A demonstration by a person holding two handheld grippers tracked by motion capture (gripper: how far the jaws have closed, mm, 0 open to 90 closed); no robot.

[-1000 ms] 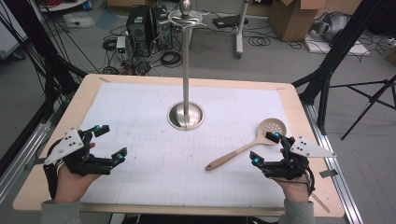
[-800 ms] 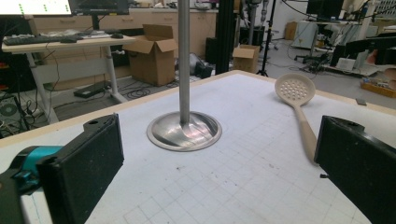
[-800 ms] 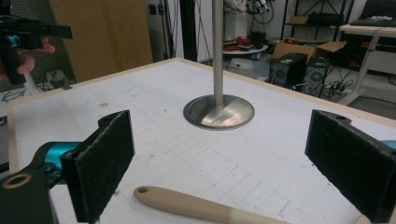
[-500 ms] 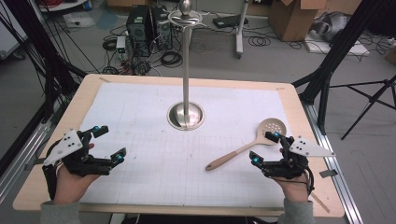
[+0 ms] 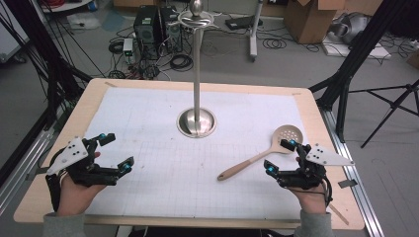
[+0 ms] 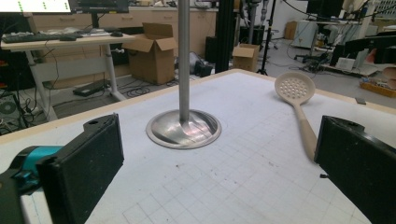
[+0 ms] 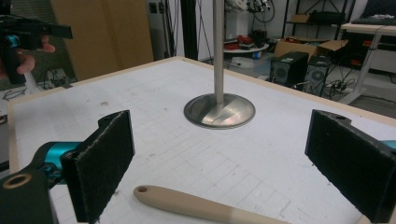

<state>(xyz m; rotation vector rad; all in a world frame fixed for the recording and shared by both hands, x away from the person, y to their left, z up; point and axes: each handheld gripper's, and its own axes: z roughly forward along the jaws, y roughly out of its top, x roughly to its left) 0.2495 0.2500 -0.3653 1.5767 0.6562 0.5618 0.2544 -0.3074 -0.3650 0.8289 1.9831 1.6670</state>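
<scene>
A beige slotted spoon (image 5: pixel 259 155) lies flat on the white grid mat, its round perforated bowl toward the far right and its handle pointing at the near middle. My right gripper (image 5: pixel 280 155) hovers open just over the spoon's upper handle; in the right gripper view the handle (image 7: pixel 196 204) lies on the mat between and just ahead of the wide-apart jaws. My left gripper (image 5: pixel 115 151) stands open at the near left with nothing between its jaws. In the left gripper view the spoon (image 6: pixel 299 105) lies at the right.
A tall metal stand (image 5: pixel 196 121) with a round base rises from the mat's middle, a ring and knob at its top (image 5: pixel 196 17). The wooden table edge (image 5: pixel 188 221) runs along the front. Boxes, cables and tripods sit on the floor beyond.
</scene>
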